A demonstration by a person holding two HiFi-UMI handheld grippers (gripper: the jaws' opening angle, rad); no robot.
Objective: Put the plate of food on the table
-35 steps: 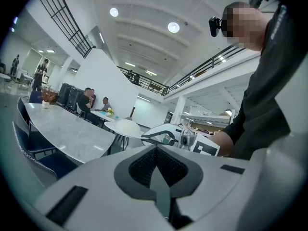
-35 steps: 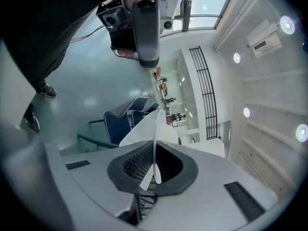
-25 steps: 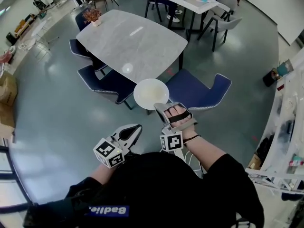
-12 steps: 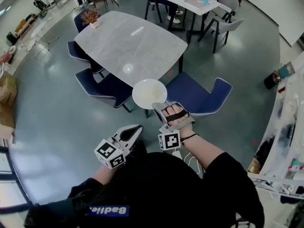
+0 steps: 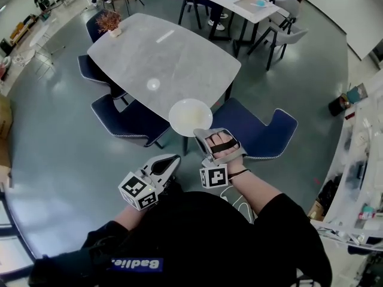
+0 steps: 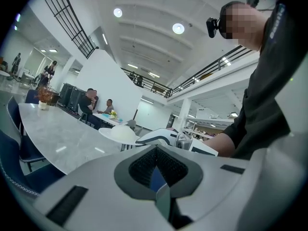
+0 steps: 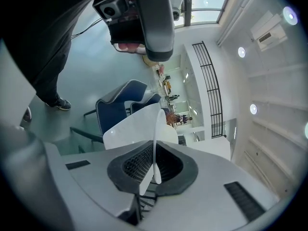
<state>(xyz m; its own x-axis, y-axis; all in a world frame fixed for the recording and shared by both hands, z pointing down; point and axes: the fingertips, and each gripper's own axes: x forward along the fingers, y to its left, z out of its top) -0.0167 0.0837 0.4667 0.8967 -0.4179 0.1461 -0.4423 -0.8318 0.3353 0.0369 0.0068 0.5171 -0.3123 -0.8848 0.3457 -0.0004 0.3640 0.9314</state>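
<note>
Bench: large grey stone top. Step in hand, by judgement: carry the plate in level over the near edge, lower it flat, and release only once seated.

Plate: white, round, shallow, in air at the bench's near edge; food not discernible.

Right gripper: clamped on the plate rim.

Left gripper: jaws together, empty.

Grey marble-top table, rounded corners, stands on glossy grey floor. On it: only a small potted plant at far left corner; rest of top bare w/ light reflections. Blue chairs on the floor round it, one at near right.
</note>
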